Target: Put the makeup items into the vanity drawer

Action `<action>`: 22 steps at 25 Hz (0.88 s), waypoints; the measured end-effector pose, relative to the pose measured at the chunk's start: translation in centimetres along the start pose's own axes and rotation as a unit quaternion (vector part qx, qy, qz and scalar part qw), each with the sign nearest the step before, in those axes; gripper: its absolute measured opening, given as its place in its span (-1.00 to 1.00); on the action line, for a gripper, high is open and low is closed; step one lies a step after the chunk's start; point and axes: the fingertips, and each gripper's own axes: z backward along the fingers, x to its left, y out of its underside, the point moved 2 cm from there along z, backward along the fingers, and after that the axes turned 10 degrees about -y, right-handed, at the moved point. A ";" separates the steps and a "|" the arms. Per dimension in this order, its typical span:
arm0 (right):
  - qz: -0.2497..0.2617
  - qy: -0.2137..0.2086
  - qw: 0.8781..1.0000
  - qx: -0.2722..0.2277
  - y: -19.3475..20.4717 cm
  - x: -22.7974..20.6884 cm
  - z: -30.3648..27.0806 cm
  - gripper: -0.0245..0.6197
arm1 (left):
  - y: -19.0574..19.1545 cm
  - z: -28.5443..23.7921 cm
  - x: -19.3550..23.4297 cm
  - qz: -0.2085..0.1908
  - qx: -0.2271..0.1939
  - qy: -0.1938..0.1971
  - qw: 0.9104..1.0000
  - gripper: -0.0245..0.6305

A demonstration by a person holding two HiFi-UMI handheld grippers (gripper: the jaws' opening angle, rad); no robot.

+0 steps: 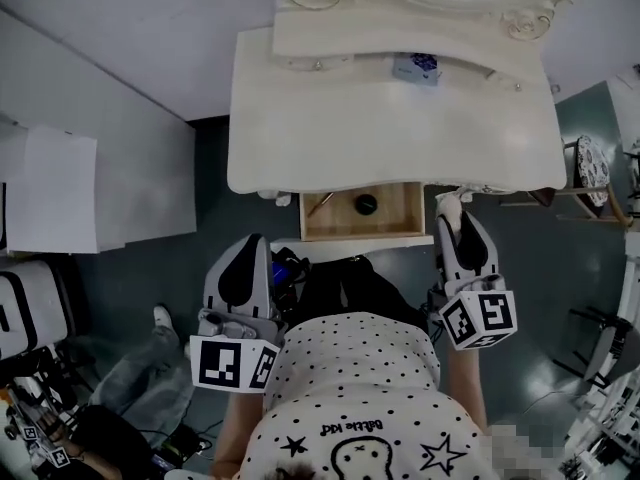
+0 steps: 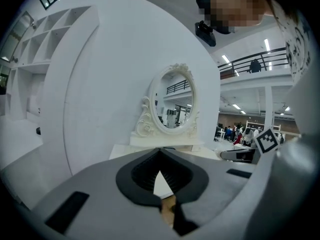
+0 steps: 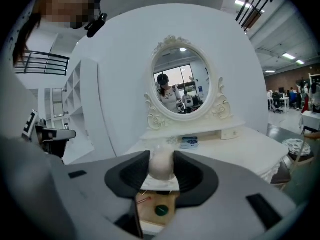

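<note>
The white vanity [image 1: 300,138] has its wooden drawer [image 1: 400,223] pulled open at the front. Inside lie a dark round item [image 1: 366,204] and a thin stick [image 1: 320,204]. My right gripper [image 1: 452,208] hovers just right of the drawer, shut on a pale egg-shaped makeup sponge [image 3: 161,165] held between its pads. The right gripper view shows the drawer [image 3: 150,214] below the sponge, with the round item [image 3: 161,210] in it. My left gripper [image 1: 252,238] hangs left of and nearer than the drawer, jaws together and empty. The left gripper view shows a sliver of drawer [image 2: 168,204] past its tips [image 2: 160,171].
An oval mirror [image 3: 181,83] stands at the back of the vanity. A blue patterned box [image 1: 415,68] sits on its raised shelf. White panels [image 1: 60,188] lie to the left, and a small round stand [image 1: 585,163] to the right. Another person's shoe [image 1: 163,318] is at lower left.
</note>
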 end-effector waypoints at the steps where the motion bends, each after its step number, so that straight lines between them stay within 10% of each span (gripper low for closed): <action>1: -0.003 0.000 1.000 -0.001 0.3 0.4 0.7 -0.43 | 0.0 0.1 -0.2 -0.001 -0.001 0.003 1.000 -0.92; 22: 0.003 -0.010 1.000 0.017 2.6 1.8 5.0 -0.43 | -0.7 0.2 -2.0 -0.001 -0.017 0.010 1.000 -0.92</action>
